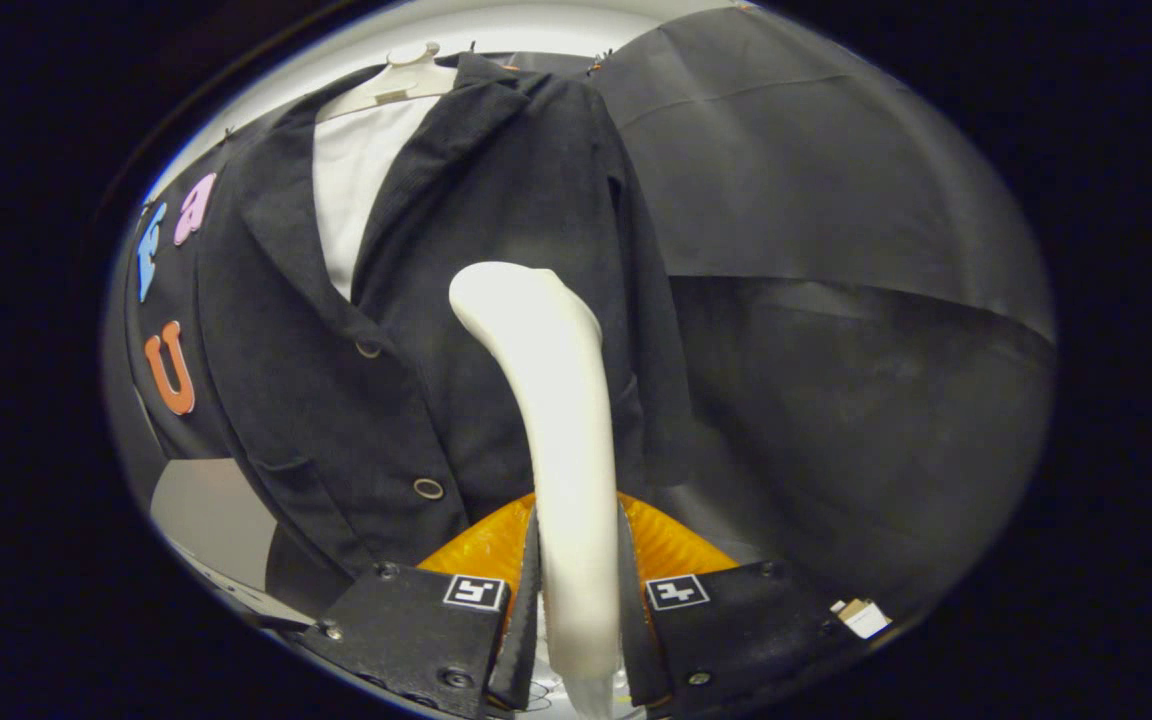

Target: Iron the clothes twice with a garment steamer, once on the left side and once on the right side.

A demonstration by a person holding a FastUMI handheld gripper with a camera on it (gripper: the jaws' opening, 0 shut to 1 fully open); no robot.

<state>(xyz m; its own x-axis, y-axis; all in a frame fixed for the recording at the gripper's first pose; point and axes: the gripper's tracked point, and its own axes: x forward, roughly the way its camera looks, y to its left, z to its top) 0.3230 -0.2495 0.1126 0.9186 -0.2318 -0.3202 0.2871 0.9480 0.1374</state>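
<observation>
Firmly between jaws: steamer (561, 420), against jacket (496, 250).

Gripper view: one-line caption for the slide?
Tongs shut on the white garment steamer, its head against the dark jacket hanging on a hanger.

The handheld two-finger gripper (578, 600) shows two flat dark plates, each fixed with round screws and carrying a square black-and-white marker near its inner far corner. Ribbed orange pieces sit behind the fingers (526, 620). A small pale tag hangs off the right plate.
</observation>
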